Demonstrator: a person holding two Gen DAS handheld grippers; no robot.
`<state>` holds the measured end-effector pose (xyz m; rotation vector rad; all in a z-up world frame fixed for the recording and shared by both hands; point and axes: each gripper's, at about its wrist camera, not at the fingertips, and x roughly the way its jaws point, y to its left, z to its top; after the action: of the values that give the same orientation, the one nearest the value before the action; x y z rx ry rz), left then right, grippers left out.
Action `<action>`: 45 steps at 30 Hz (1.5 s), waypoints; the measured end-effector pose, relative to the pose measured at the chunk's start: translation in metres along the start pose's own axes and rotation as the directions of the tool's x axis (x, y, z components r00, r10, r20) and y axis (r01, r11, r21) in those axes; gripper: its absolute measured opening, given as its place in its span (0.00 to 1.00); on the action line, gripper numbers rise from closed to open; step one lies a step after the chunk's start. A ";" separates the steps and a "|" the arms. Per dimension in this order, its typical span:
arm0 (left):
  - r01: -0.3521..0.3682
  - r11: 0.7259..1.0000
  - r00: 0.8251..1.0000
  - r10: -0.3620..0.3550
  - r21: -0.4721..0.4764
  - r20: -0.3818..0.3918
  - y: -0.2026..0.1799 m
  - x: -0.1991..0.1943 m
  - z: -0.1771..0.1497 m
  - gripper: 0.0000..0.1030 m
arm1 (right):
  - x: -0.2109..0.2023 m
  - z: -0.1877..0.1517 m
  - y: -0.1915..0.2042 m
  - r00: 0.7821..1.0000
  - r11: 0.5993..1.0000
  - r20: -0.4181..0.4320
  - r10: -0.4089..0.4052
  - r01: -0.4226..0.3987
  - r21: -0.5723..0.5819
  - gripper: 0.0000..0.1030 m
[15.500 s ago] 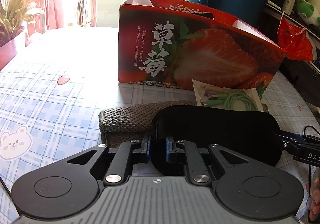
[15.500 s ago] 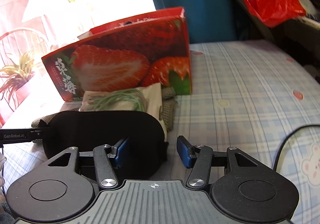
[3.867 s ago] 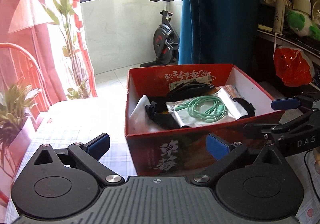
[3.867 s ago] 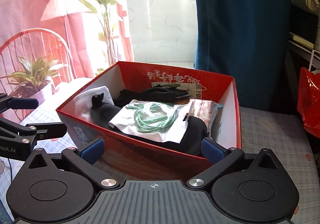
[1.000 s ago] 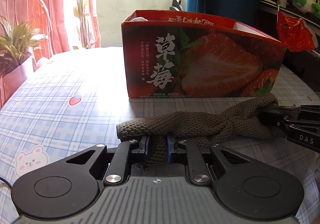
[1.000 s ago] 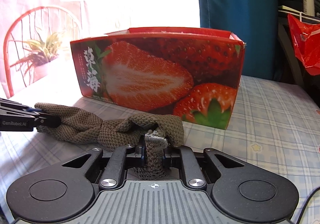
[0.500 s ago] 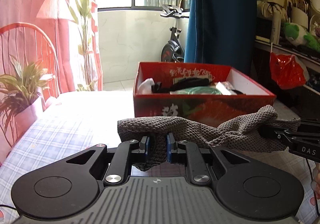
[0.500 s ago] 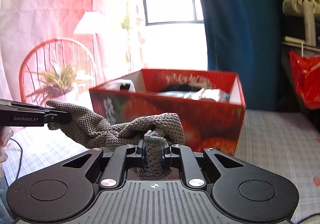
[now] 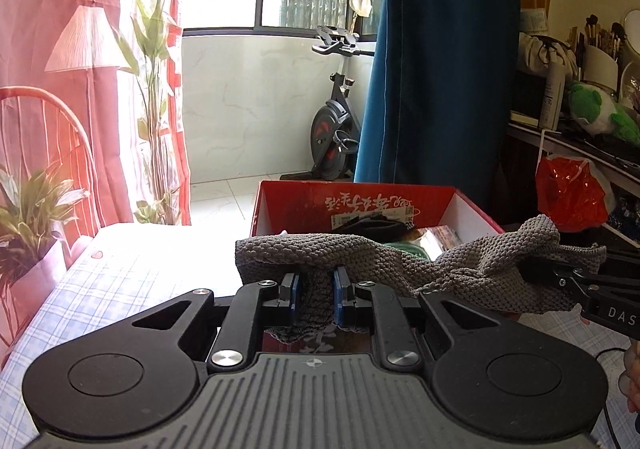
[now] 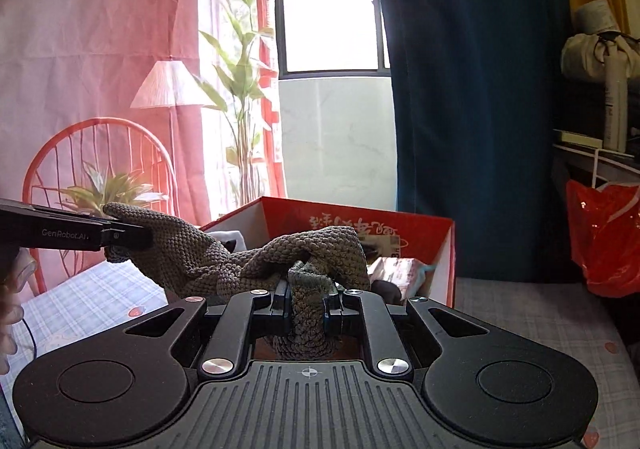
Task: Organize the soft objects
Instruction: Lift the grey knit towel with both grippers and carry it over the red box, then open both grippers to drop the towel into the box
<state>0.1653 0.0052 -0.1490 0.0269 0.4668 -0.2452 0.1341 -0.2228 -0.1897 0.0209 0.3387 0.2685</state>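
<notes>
A grey knitted cloth (image 9: 400, 261) hangs stretched between my two grippers, in the air just before the open red strawberry box (image 9: 360, 205). My left gripper (image 9: 314, 295) is shut on one end of it. My right gripper (image 10: 306, 307) is shut on the other end of the cloth (image 10: 240, 261). Each gripper shows in the other's view, the right one (image 9: 560, 277) at the right and the left one (image 10: 112, 237) at the left. The box (image 10: 448, 249) holds a black soft item (image 9: 368, 227) and packets, partly hidden by the cloth.
The box stands on a table with a blue checked cloth (image 9: 120, 281). A red chair (image 10: 100, 177) and a potted plant (image 9: 28, 221) are to the left. A red plastic bag (image 9: 568, 193) hangs from a cluttered shelf at the right. A blue curtain (image 9: 440, 69) hangs behind.
Both grippers have lifted the grey cloth off the table and carried it higher and toward the box, whose inside now shows beyond the cloth. Both stay shut on it.
</notes>
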 end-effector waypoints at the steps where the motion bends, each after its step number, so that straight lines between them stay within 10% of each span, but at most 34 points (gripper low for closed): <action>1: 0.002 1.000 1.000 -0.002 0.000 0.001 0.000 0.004 0.004 0.17 | 0.005 0.005 -0.003 1.000 1.000 -0.004 -0.004 0.004 -0.004 0.12; 21: 0.068 0.988 0.977 -0.037 0.142 -0.209 -0.031 0.145 0.024 0.17 | 0.158 0.025 -0.049 0.939 0.994 -0.337 -0.060 0.086 0.061 0.12; 38: 0.060 0.990 0.963 -0.023 0.131 -0.270 -0.016 0.157 0.019 0.18 | 0.178 0.018 -0.060 0.895 0.992 -0.444 -0.035 0.086 0.095 0.13; 42: 0.059 0.989 0.967 -0.023 0.134 -0.253 -0.013 0.150 0.024 0.25 | 0.172 0.020 -0.057 0.899 0.992 -0.433 -0.058 0.101 0.077 0.17; 45: 0.068 0.989 0.970 -0.035 0.129 -0.241 -0.012 0.141 0.026 0.47 | 0.168 0.023 -0.056 0.902 0.991 -0.427 -0.066 0.108 0.076 0.20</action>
<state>0.2961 -0.0410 -0.1889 0.1798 0.6903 -0.3270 0.3087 -0.2315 -0.2269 0.0438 0.7865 0.1651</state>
